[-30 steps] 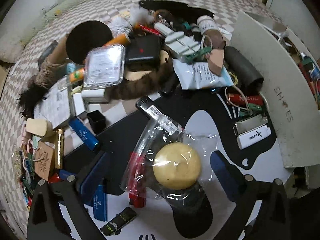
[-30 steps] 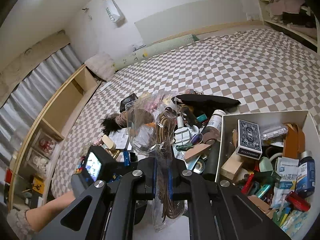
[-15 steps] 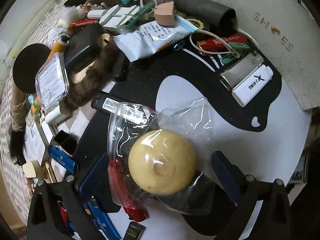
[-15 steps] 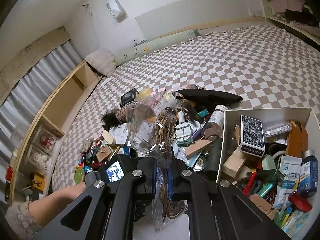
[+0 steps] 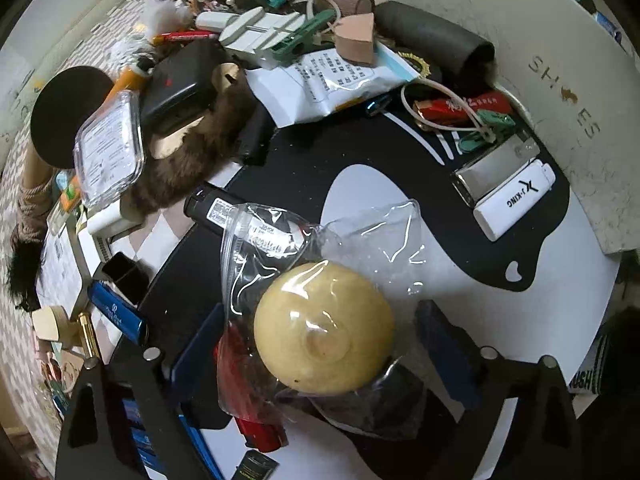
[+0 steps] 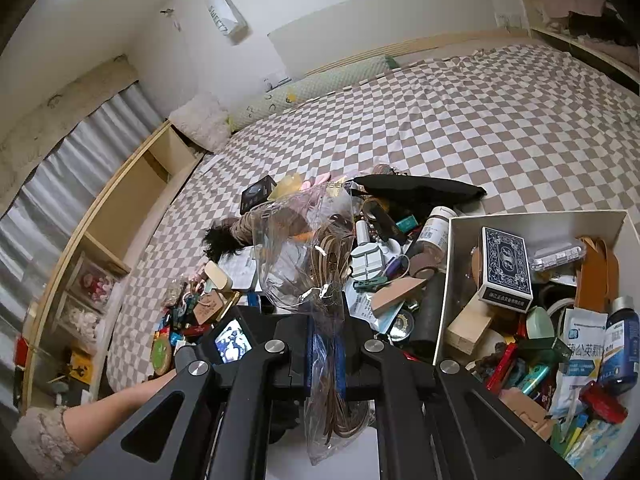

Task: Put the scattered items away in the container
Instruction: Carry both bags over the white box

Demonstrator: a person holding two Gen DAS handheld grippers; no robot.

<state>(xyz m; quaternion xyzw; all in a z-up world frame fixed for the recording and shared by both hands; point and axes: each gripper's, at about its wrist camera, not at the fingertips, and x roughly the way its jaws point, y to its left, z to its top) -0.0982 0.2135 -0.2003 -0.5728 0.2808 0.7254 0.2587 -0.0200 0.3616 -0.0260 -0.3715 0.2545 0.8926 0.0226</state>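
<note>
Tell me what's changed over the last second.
The left gripper came down over the bagged yellow ball, jaws just closing partway, pads not yet touching it. The right gripper stays clamped on its clear bag; box and clutter unchanged.

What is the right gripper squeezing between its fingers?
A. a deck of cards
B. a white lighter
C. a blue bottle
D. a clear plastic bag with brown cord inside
D: the right gripper is shut on the clear plastic bag with coiled brown cord inside, while the deck of cards and the blue bottle lie in the white box.
</note>
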